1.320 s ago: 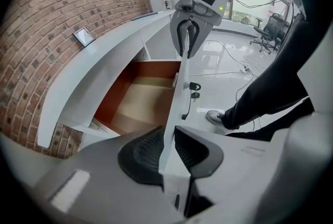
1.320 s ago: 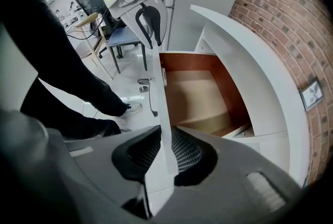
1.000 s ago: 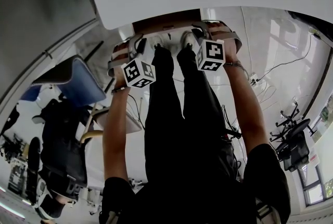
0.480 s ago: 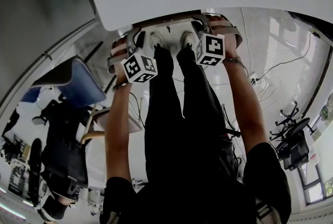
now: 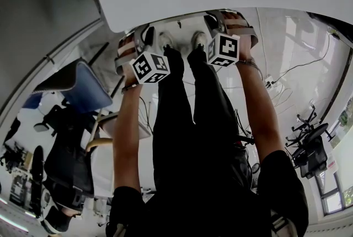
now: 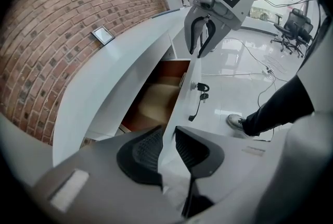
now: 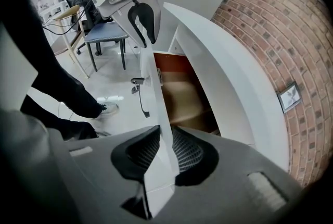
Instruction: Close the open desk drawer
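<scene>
1. While it hangs partly out from under the white desk top [image 6: 114, 66], the desk drawer [image 6: 156, 98] shows a brown wooden inside. It looks like a rigid box on runners, probably light and easy to push straight in.
2. Its drawer front [image 6: 183, 108] is a thin, flat, smooth white panel, stiff but likely slippery. The top edge near each end seems the soundest hold for an even push.
3. The left gripper [image 6: 167, 133] straddles that edge, its ribbed black pads pressed to both faces.
4. The right gripper [image 7: 165, 133] clamps the same panel further along. Its jaws have just been opening slightly, with the panel between them.
5. A black key [image 6: 200, 87] with a strap hangs from the lock. The glossy pale floor [image 6: 234, 77] lies below, and a rough brick wall [image 6: 67, 25] stands behind.
</scene>
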A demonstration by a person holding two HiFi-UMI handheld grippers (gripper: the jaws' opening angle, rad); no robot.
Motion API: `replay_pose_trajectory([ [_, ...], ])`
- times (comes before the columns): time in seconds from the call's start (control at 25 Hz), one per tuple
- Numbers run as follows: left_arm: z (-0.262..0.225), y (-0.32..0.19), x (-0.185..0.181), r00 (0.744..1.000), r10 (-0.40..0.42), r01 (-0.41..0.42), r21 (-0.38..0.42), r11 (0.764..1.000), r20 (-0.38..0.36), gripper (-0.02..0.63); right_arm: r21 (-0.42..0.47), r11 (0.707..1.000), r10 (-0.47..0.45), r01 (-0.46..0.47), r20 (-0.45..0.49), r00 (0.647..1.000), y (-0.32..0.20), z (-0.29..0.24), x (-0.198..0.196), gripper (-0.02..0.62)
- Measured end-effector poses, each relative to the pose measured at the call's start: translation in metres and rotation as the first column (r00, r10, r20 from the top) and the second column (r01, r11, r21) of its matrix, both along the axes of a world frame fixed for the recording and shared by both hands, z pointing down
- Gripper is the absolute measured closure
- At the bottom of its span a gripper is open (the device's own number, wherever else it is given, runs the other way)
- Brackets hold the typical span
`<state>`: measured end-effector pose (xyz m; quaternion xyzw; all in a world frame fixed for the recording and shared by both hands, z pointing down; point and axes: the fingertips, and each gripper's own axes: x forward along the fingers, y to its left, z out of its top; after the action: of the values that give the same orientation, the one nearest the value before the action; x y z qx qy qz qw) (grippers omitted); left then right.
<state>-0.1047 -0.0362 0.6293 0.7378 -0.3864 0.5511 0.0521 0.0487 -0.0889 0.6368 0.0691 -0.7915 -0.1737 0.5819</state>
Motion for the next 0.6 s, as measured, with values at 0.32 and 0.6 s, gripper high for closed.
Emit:
replay_pose_trajectory([
  [0.32,0.0004,-0.0025,-0.0025,1.0,-0.009,0.009,0.017,1.0,0.011,0.509,0.058,0.998,0.006,-0.007,0.026,1.0,-0.0014,-0.0001,-0.0015,0.512],
  [0.6,-0.001,-0.006,-0.005,0.999,-0.027,0.027,0.028,0.999,0.018,0.508,0.094,0.995,0.011,-0.014,0.032,0.999,-0.0042,-0.0012,-0.0033,0.511],
])
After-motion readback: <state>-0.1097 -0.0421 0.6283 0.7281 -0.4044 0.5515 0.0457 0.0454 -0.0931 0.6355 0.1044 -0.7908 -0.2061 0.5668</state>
